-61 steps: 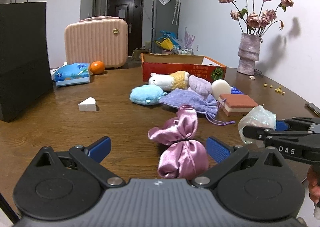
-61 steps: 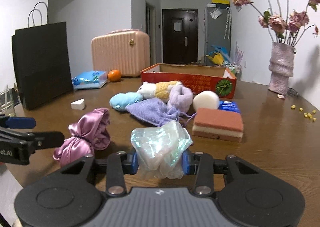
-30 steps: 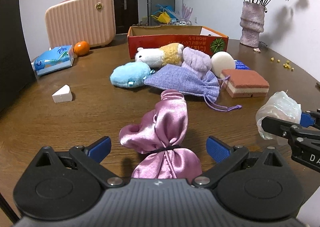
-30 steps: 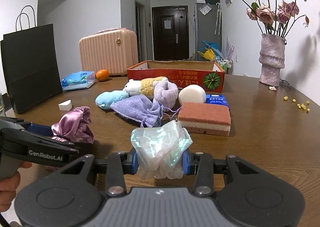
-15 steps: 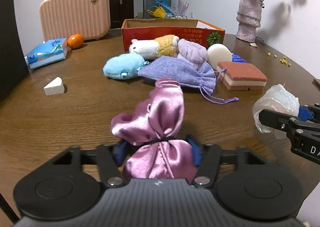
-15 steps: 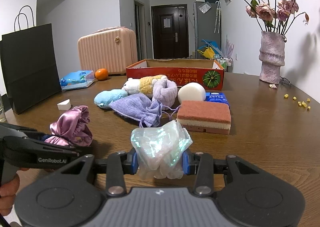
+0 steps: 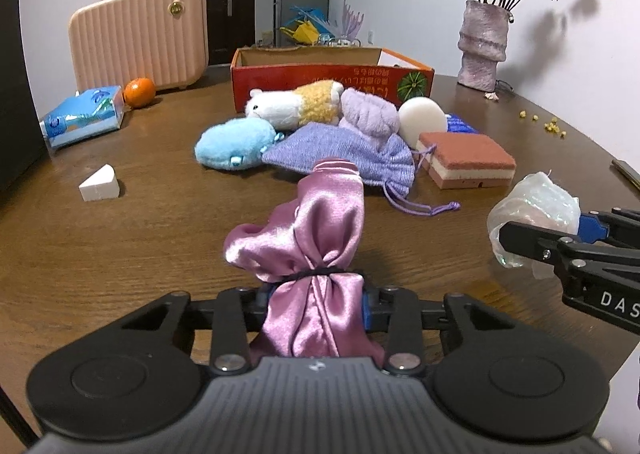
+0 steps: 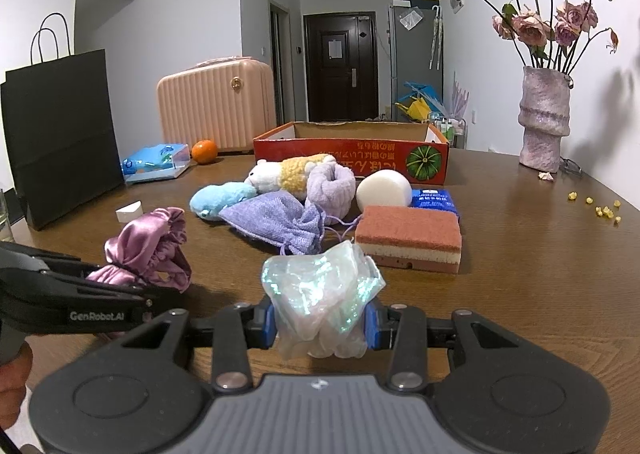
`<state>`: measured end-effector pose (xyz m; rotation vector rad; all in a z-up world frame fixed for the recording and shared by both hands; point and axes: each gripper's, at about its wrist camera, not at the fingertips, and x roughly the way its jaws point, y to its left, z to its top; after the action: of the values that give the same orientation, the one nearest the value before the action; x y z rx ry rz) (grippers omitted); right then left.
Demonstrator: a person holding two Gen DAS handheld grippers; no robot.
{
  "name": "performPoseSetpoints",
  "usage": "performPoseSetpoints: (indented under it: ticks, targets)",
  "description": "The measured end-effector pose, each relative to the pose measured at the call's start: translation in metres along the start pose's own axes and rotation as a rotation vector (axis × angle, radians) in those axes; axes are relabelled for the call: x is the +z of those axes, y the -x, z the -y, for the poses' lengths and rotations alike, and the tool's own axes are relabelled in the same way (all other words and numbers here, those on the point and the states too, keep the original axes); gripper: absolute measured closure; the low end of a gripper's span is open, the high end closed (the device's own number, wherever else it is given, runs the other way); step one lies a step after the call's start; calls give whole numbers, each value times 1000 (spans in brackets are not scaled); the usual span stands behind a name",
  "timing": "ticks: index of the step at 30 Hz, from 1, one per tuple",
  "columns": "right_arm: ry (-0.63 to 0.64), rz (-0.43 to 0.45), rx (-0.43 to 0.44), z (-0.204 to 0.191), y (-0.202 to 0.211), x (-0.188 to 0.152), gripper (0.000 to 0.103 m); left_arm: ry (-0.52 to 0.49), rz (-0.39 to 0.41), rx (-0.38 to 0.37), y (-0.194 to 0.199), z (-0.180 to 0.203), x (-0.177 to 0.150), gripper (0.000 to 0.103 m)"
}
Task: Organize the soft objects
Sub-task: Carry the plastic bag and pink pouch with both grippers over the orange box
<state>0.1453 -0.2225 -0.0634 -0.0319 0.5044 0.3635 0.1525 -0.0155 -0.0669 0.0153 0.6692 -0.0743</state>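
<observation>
At the near edge of the tabletop (image 7: 120, 254), the left gripper (image 7: 316, 300) now pinches the pink satin pouch (image 7: 312, 238) just behind its black tie; a second ago its jaws stood wide on either side of the pouch, so the grasp is fresh and the pouch looks ready to lift. The right gripper (image 8: 320, 324) holds the crumpled iridescent bag (image 8: 320, 294) between narrow fingers, as it did a second ago. With both hands loaded, I judge the next step to be carrying them to the orange cardboard box (image 8: 352, 154) near the far edge. The left view alone shows the pads squeezing the pouch; in the right view that grip is hidden behind the left gripper's arm, though it shows the pouch's ruffled mouth, a black paper bag (image 8: 60, 134) at the left edge, and the box's open top.
</observation>
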Motion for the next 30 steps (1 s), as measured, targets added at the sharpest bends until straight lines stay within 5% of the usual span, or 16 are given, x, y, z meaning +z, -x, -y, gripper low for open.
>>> performPoseSetpoints:
  ticks: [30]
  targets:
    - [34,133,-22,19,-16,56,64,-1,191,-2,13,8,66,67]
